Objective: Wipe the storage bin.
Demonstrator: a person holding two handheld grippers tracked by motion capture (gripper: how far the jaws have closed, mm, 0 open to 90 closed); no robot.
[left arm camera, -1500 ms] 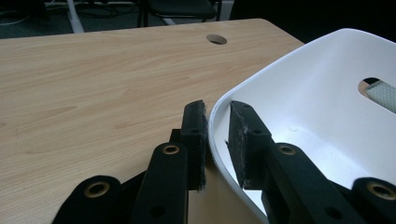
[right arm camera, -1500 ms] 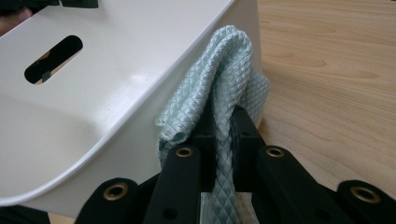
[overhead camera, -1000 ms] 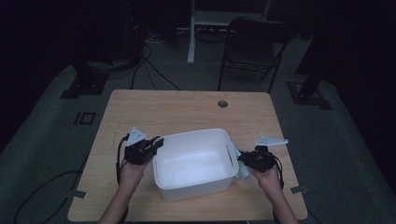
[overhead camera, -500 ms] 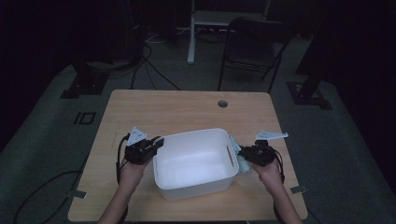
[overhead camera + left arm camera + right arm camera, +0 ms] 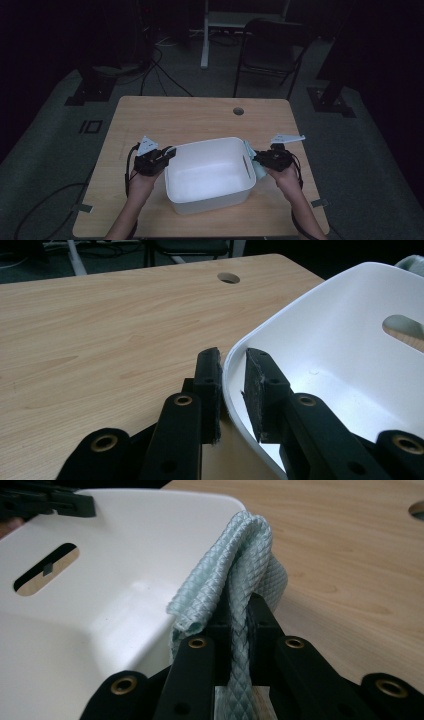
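Note:
A white plastic tub (image 5: pixel 205 145) with slot handles stands on the front middle of the wooden table (image 5: pixel 200 117). My left gripper (image 5: pixel 169 153) is at its left rim. In the left gripper view the jaws (image 5: pixel 232 357) straddle that rim, one pad outside and one inside, shut on the tub wall (image 5: pixel 340 355). My right gripper (image 5: pixel 257 160) is at the tub's right side, shut on a folded pale green waffle cloth (image 5: pixel 251 152). In the right gripper view the cloth (image 5: pixel 240 555) stands up from between the jaws (image 5: pixel 240 612), against the outside of the tub's corner (image 5: pixel 125 555).
A round cable hole (image 5: pixel 238 111) lies in the table's far right part. A dark chair (image 5: pixel 272 50) and a white stand (image 5: pixel 205 45) are on the floor beyond the table. Cables run along the floor at the left.
My right gripper has lifted a little and moved toward the far side along the tub's right wall, with the cloth in it. The left gripper and the tub have stayed put.

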